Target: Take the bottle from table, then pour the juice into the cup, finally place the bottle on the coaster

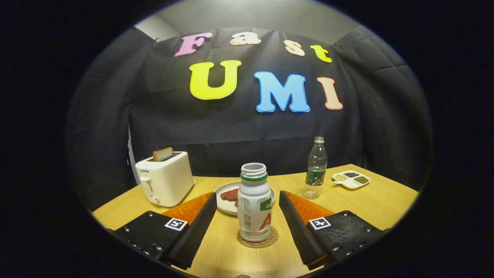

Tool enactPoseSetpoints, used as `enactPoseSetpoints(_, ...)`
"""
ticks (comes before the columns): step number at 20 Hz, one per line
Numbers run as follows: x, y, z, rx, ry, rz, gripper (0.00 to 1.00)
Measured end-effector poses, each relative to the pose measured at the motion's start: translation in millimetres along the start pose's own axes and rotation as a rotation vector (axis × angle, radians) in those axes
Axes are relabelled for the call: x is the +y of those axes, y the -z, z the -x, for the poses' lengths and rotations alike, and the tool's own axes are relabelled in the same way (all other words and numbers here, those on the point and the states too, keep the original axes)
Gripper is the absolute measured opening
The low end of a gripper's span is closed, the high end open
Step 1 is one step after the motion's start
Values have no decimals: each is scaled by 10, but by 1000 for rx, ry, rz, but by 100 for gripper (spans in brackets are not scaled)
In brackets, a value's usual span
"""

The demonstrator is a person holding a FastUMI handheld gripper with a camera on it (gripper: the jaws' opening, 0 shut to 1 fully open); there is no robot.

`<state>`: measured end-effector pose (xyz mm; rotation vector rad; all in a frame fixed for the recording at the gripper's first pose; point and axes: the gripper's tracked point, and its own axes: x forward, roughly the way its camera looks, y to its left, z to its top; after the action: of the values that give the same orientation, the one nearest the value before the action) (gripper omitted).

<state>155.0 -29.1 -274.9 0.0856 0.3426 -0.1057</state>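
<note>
A white juice bottle [254,206] with a green neck ring and no cap stands upright on a round cork coaster [257,238] on the wooden table. It sits between my two fingers, clear of both. My gripper [249,226] is open, its black pads [195,231] spread wide on either side of the bottle with gaps to each. No cup can be made out.
Behind the bottle lies a white plate [227,200] with dark red food. A white toaster [165,178] holding bread stands at the back left. A clear water bottle [316,168] and a divided snack dish [351,179] are at the back right.
</note>
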Motion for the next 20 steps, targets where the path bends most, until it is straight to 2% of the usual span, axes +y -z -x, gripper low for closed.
enactPoseSetpoints(10,117,-968,899,-101,-106,-15,99)
enactPoseSetpoints(14,54,-1081,1180,-112,-120,-28,99)
enactPoseSetpoints(20,4,-1178,1299,-125,-118,-9,98)
